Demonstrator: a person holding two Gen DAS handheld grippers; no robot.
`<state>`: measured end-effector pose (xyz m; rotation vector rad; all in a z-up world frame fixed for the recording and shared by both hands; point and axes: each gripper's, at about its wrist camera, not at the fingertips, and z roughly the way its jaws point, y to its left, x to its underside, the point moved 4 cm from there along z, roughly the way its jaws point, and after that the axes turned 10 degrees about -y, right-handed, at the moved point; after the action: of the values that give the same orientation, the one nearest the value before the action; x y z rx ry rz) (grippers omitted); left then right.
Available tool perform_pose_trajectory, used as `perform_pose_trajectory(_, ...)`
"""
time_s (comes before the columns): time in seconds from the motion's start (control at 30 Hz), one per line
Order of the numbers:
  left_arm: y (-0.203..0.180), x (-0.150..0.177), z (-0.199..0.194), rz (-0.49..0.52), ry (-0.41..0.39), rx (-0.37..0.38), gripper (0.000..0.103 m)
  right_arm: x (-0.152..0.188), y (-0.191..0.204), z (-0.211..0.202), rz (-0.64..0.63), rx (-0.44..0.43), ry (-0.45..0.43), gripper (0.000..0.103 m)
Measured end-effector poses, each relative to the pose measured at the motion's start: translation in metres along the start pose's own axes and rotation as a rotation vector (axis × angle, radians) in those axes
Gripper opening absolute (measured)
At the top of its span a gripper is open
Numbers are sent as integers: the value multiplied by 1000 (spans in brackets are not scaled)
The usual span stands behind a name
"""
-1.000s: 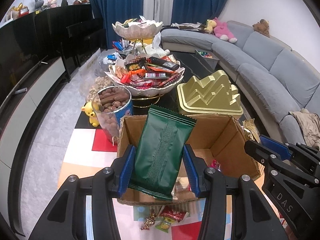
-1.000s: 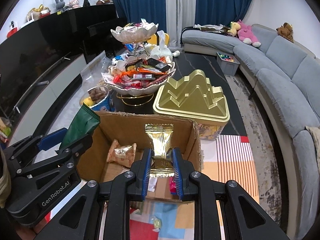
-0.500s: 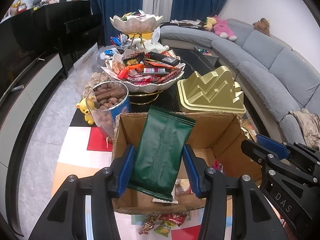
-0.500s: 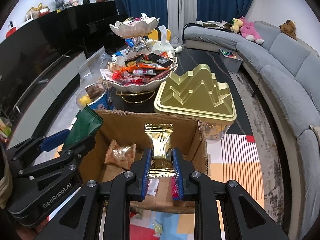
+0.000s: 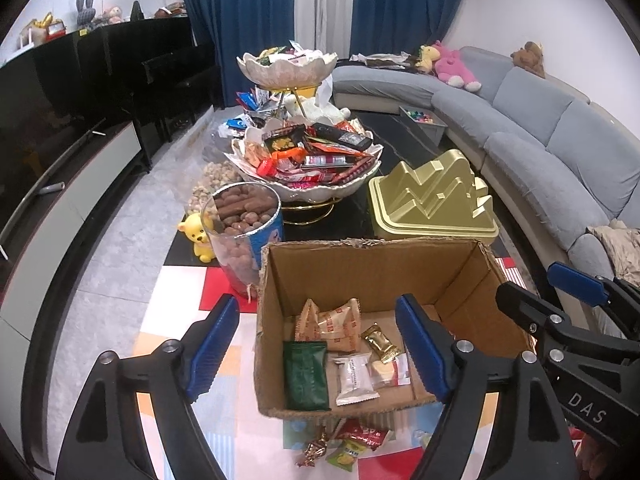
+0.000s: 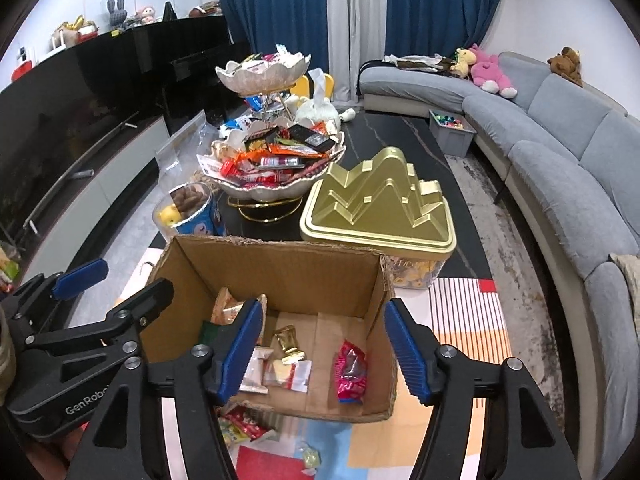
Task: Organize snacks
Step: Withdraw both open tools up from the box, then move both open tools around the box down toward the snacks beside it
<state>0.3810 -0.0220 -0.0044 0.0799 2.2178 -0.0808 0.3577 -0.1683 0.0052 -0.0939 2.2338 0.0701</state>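
An open cardboard box (image 5: 376, 268) (image 6: 280, 268) stands in front of me. Inside lie a green packet (image 5: 306, 374), a gold-wrapped candy (image 5: 380, 342) (image 6: 289, 340), white packets (image 5: 354, 376), orange packets (image 5: 332, 322) and a red packet (image 6: 351, 368). My left gripper (image 5: 320, 348) is open and empty above the box's near left part. My right gripper (image 6: 324, 348) is open and empty above the box's near edge. Each gripper shows at the side of the other's view.
Behind the box stand a gold mountain-shaped tin (image 5: 432, 204), a two-tier snack bowl (image 5: 304, 168) and a clear jar of brown snacks (image 5: 244, 236). Loose candies (image 5: 352, 440) lie on the colourful mat before the box. A grey sofa (image 5: 560, 148) runs along the right.
Both grippers have opened. The green packet left the left gripper and the gold candy left the right gripper; both now lie in the box.
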Motion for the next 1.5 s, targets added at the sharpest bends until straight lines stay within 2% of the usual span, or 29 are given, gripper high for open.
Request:
perform_pose_trajectory(0.7, 12, 3, -62, 23, -54, -33, 80, 1, 13, -49, -31, -13, -55, 67)
perform_pose_trajectory(1.03, 18, 15, -80, 25, -53, -40, 81, 12, 29, -67, -61, -33, -65, 67)
perform_pose_trajectory(1.13, 22, 22, -88, 29, -56, -47, 85, 16, 33, -72, -66, -43, -63, 67)
perform_pose_trajectory(1.5, 26, 48, -108, 46, -42, -44, 85, 38, 50, -86, -124, -73, -66, 67)
